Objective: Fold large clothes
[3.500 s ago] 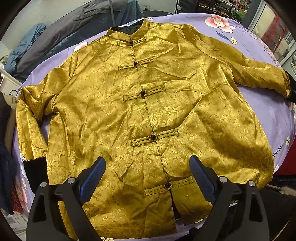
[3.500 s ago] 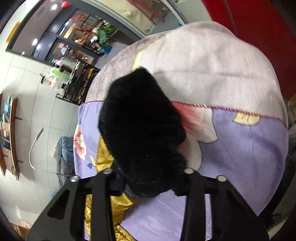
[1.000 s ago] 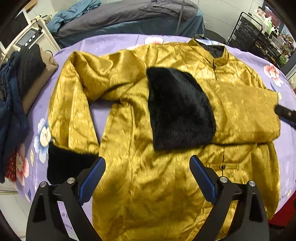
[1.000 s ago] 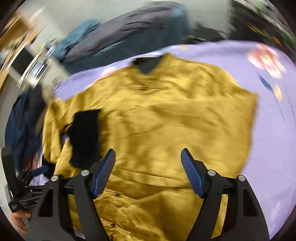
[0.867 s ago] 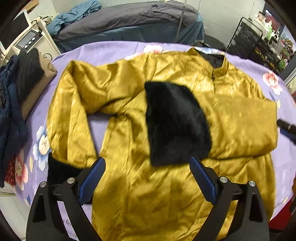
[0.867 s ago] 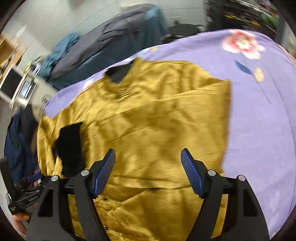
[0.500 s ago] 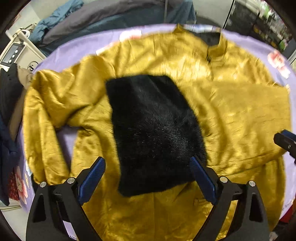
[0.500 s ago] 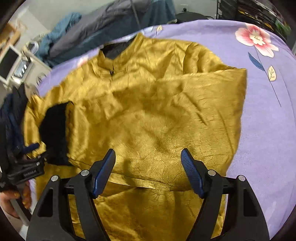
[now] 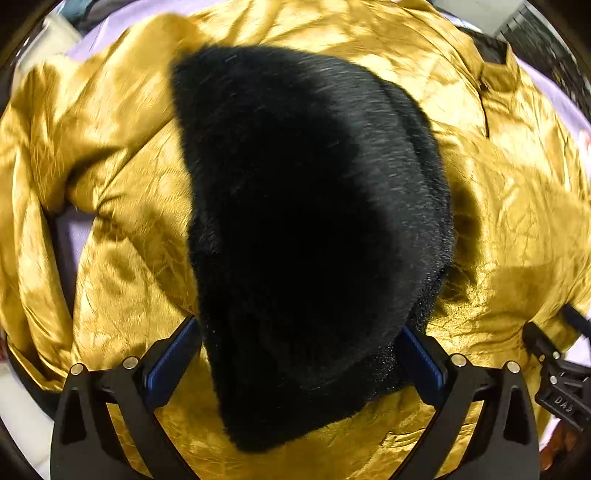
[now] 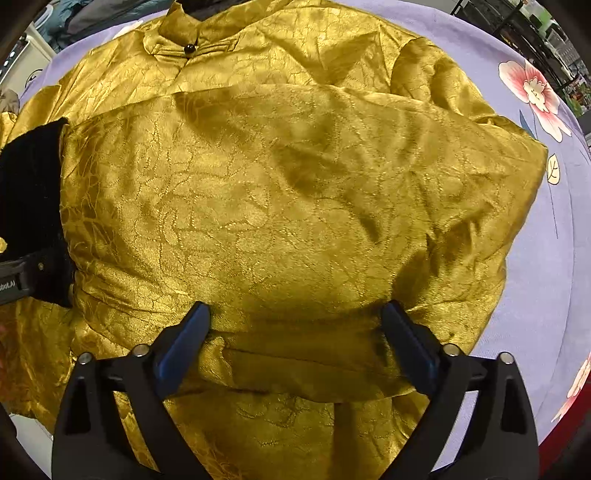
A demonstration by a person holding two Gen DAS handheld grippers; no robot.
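A gold brocade jacket (image 10: 295,206) lies front up on the purple flowered cloth (image 10: 546,295). Its right sleeve (image 10: 303,155) is folded across the chest, and the sleeve's black fur cuff (image 9: 306,221) lies on the jacket's left side. My left gripper (image 9: 295,354) is open, close over the cuff, with the cuff's lower part between its fingers. My right gripper (image 10: 295,332) is open, close over the lower edge of the folded sleeve. The cuff also shows at the left edge of the right wrist view (image 10: 33,206).
The jacket's collar (image 10: 188,33) points away from me. The right gripper's body (image 9: 557,384) shows at the lower right of the left wrist view. The left gripper's body (image 10: 22,280) shows at the left of the right wrist view. Dark clothes (image 10: 74,14) lie beyond the cloth.
The right sleeve was folded across the chest and let go. Both grippers have since dropped much closer to the jacket, the left one onto the black cuff.
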